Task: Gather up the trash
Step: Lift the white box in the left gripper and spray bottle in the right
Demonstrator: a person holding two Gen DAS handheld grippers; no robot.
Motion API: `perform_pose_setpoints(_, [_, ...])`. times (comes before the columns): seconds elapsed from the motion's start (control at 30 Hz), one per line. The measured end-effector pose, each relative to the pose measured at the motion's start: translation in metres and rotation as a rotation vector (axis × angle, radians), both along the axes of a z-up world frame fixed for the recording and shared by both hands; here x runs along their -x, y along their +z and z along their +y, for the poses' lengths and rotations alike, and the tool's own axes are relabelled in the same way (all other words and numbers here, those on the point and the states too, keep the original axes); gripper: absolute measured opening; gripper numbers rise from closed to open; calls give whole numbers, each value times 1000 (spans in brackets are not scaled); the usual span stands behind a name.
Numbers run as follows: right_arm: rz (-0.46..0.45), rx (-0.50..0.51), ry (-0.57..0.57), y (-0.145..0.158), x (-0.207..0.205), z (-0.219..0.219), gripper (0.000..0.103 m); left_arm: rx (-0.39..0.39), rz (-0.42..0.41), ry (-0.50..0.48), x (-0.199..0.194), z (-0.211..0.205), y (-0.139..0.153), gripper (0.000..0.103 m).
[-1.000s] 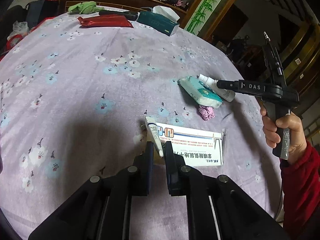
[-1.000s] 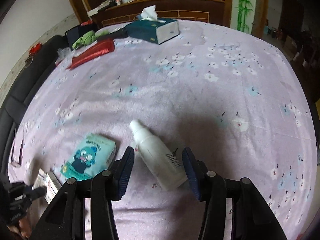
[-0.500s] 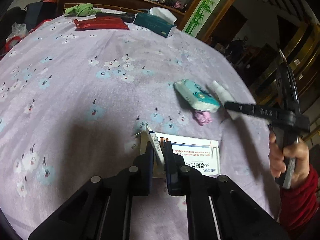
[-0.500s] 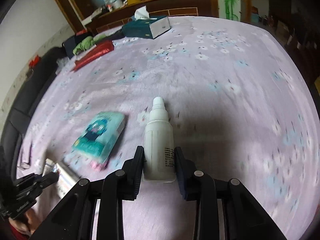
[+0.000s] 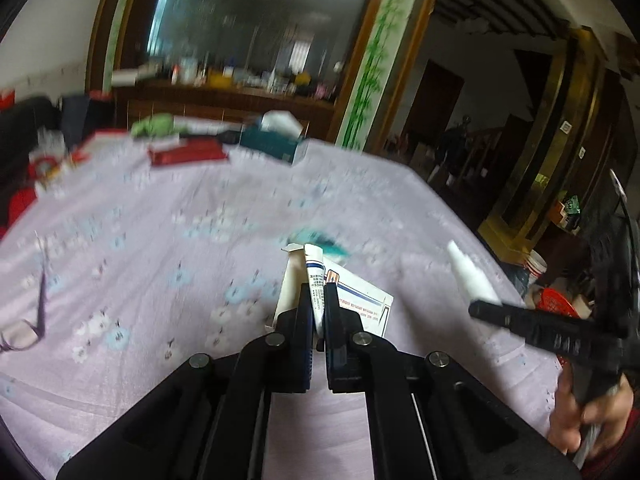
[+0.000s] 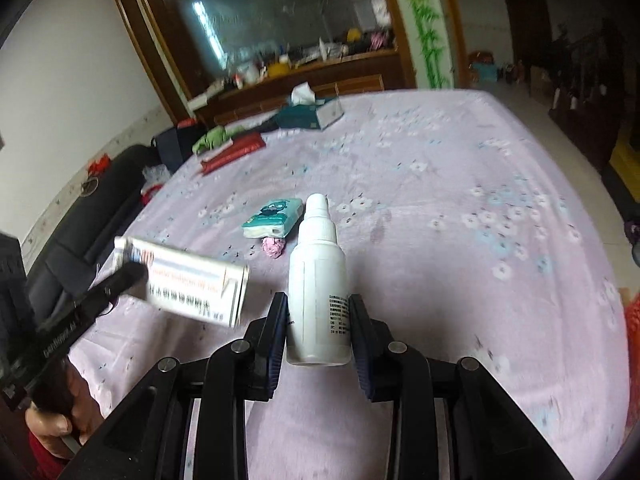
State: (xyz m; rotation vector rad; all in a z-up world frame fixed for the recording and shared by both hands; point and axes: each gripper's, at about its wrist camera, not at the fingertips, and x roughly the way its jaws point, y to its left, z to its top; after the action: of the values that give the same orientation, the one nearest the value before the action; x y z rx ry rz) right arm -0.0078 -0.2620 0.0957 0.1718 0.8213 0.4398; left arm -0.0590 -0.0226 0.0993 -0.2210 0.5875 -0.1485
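Both grippers loaded, clear of the tablecloth

The right gripper [image 6: 318, 312] is clamped on the white bottle [image 6: 318, 276], long axis pointing forward; the left gripper [image 5: 316, 312] pinches the ointment tube [image 5: 315, 280] with its box [image 6: 188, 284], above the table's [image 6: 460, 240] near edge.

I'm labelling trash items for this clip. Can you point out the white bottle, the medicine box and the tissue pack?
white bottle [image 6: 318, 280], right wrist view, on the middle of its body between the claw's fingers.
medicine box [image 6: 188, 280], right wrist view, on its printed face.
tissue pack [image 6: 273, 216], right wrist view, on its teal top.
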Motion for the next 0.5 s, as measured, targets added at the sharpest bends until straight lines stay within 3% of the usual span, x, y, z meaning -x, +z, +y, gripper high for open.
perform_pose_setpoints(0.23, [-78, 9, -90, 0, 40, -22, 32, -112, -135, 0, 25, -50, 16, 4])
perform_pose_setpoints(0.5, [-76, 2, -121, -7, 51, -38, 32, -229, -133, -36, 29, -97, 0, 4])
